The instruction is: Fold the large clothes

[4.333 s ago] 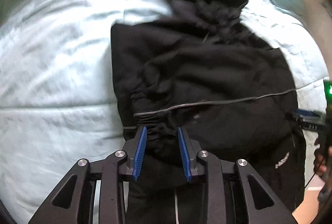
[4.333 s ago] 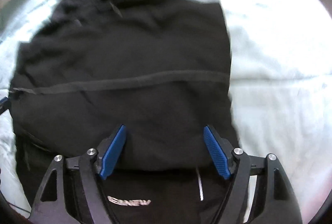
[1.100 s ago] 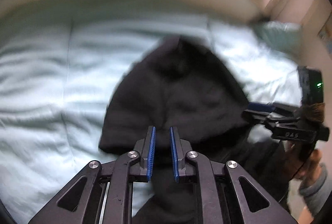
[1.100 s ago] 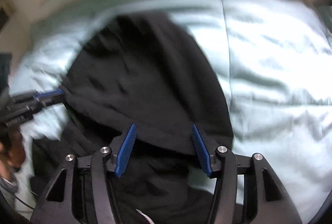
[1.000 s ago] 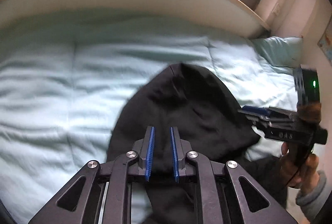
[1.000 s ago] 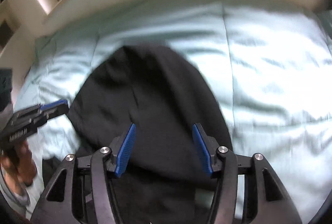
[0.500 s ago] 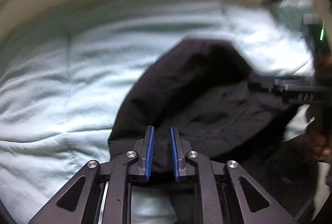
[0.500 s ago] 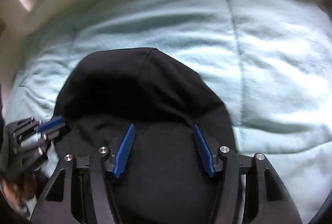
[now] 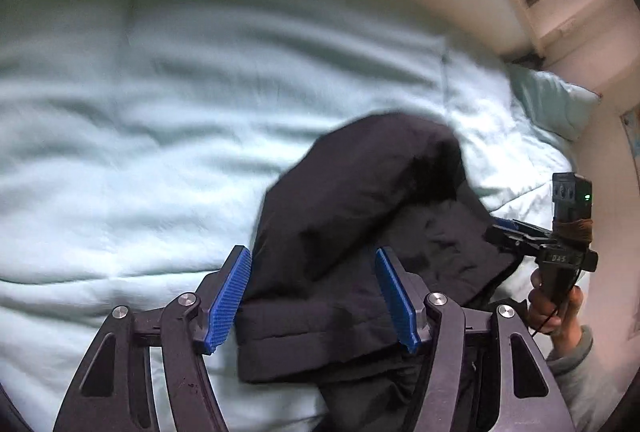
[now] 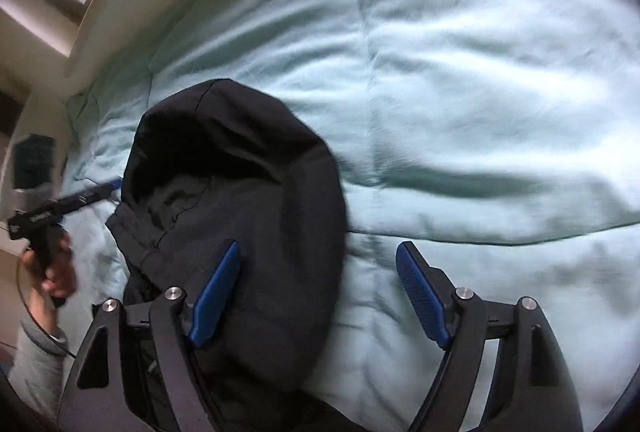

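Pale green quilted bedcover [image 9: 160,160], wrinkled. Black hooded jacket [image 9: 360,216] lies bunched on it, hood folded over body. Left gripper [image 9: 316,296]: jaws apart, empty. Right gripper [image 10: 320,296]: jaws apart, empty. Step: hood fold released. Next: regrip edges, fold body.

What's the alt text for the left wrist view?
The open left gripper straddles a folded black hooded jacket lying on a pale green comforter. The right gripper, hand-held, is at the jacket's right edge.
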`<control>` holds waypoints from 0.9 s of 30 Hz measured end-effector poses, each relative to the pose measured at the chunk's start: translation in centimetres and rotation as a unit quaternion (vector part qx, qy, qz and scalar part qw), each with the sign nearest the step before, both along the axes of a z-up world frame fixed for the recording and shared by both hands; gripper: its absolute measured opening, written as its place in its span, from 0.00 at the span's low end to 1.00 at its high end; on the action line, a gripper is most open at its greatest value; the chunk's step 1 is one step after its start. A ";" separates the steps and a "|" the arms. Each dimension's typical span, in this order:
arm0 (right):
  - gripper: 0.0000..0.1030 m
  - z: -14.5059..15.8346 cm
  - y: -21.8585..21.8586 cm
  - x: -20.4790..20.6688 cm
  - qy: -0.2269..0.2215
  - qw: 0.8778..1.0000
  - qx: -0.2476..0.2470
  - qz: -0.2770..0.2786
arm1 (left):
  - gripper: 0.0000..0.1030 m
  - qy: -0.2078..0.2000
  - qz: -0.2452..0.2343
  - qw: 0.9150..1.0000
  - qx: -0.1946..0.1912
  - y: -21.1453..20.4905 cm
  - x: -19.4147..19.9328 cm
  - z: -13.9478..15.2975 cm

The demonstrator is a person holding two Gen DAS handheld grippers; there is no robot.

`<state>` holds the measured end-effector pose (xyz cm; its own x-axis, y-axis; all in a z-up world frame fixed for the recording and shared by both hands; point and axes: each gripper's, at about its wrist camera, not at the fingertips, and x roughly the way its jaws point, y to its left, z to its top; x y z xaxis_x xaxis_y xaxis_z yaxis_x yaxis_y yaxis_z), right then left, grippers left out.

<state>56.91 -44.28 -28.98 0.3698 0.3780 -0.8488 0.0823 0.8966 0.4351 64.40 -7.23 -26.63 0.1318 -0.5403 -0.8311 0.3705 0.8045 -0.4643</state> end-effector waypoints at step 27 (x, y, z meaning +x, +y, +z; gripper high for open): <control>0.13 17.0 10.7 -27.5 -0.199 0.953 -0.221 0.054 | 0.10 -0.253 -0.123 0.960 -0.006 6.1 -31.4 17.2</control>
<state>29.46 -33.55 -11.98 0.6749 0.0694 -0.7347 -0.1134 0.9935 -0.0103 32.96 -1.12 -9.44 0.3841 -0.6159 -0.6879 0.7285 0.6599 -0.1840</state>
